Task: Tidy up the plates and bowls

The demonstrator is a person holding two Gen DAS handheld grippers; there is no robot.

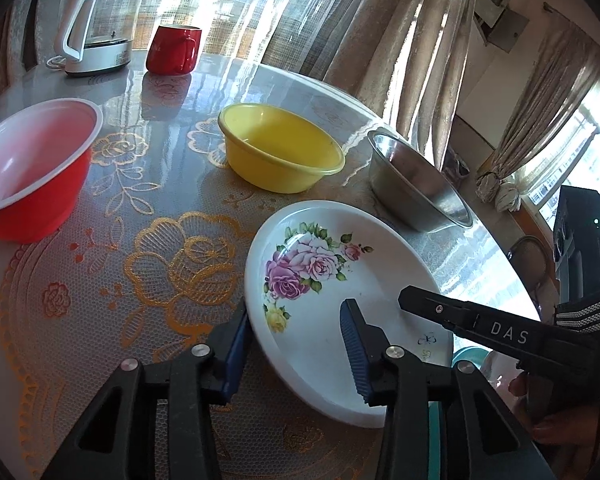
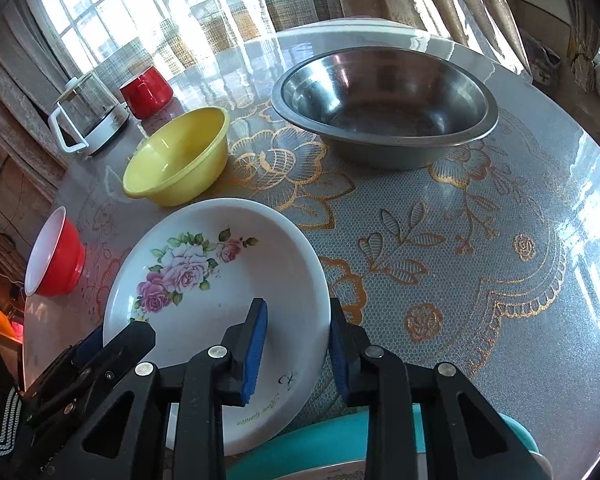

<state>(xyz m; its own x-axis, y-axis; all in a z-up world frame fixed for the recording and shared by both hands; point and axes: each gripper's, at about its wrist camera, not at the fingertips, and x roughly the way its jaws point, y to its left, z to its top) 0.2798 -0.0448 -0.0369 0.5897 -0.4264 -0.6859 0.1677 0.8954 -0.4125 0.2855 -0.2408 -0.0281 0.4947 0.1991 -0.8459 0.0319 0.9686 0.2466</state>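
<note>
Both grippers straddle opposite rims of the floral plate (image 1: 340,304) at the near edge of the bench (image 2: 520,208): the left gripper (image 1: 296,356) has one pad outside the plate's left rim and one over its well, the right gripper (image 2: 298,344) likewise brackets the right rim. Both pairs of jaws stand open around the rim, not yet closed on it. A teal dish (image 2: 320,444), partly hidden, lies beneath at the near edge. Beyond the plate sit the yellow bowl (image 1: 280,148) and, toward the right edge, the steel bowl (image 2: 384,104); the red bowl (image 1: 32,168) stands apart toward the left edge. Kettle (image 1: 100,24) and red mug (image 1: 174,50) occupy the far edge. Judged from this layout, nothing is nested yet; sorting has barely begun.
</note>
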